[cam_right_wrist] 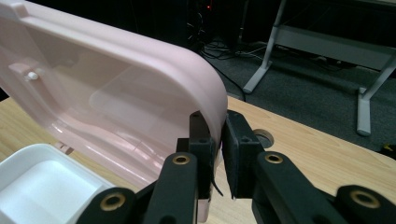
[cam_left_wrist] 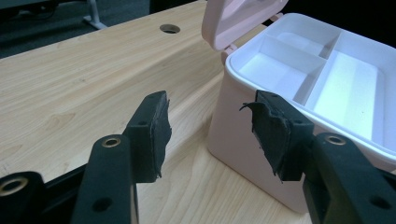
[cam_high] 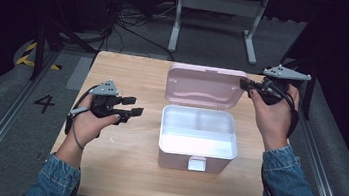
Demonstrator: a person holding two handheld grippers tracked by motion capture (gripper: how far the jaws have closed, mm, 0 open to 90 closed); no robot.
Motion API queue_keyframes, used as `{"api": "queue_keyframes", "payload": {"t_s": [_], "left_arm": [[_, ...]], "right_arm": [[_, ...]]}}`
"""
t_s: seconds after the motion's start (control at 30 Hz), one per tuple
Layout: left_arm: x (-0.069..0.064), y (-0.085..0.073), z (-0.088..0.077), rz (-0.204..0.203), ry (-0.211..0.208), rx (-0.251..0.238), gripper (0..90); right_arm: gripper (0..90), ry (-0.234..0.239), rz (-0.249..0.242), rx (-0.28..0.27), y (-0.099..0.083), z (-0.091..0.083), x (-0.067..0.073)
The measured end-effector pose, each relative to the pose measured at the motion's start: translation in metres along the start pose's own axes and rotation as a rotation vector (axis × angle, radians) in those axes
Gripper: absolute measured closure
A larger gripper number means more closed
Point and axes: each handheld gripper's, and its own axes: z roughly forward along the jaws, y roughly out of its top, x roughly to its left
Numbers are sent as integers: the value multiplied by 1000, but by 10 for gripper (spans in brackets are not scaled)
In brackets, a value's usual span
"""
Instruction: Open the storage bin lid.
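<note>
A pink plastic box (cam_high: 177, 159) stands in the middle of the wooden table with its lid (cam_high: 204, 87) raised upright behind it. Inside lies a white divided tray (cam_left_wrist: 327, 70). My right gripper (cam_high: 246, 84) is at the lid's right end, and in the right gripper view its jaws (cam_right_wrist: 217, 128) are clamped on the lid's rounded rim (cam_right_wrist: 205, 88). My left gripper (cam_high: 132, 106) hovers left of the box, open, with nothing between its pads (cam_left_wrist: 154, 126). The box's pink side wall (cam_left_wrist: 233, 135) lies just beyond them.
The table (cam_high: 118, 166) has a round cable hole near its far edge (cam_left_wrist: 169, 29), also seen right of the lid (cam_right_wrist: 265, 136). Bare wood lies left and in front of the box. A grey desk frame (cam_high: 218, 12) and cables sit on the floor beyond.
</note>
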Motion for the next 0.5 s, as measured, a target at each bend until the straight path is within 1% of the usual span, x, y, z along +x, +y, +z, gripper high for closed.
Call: {"api": "queue_keyframes", "payload": {"t_s": [0.3,0.33,0.5], "left_arm": [[0,-7,-9,-12,18,9,470],[0,-8,-9,-16,18,4,469],[0,-14,-16,-32,35,14,468]], "right_arm": [[828,-12,10,14,5,15,-7],[829,-12,11,17,6,18,-8],[829,-16,15,49,11,27,-12]]}}
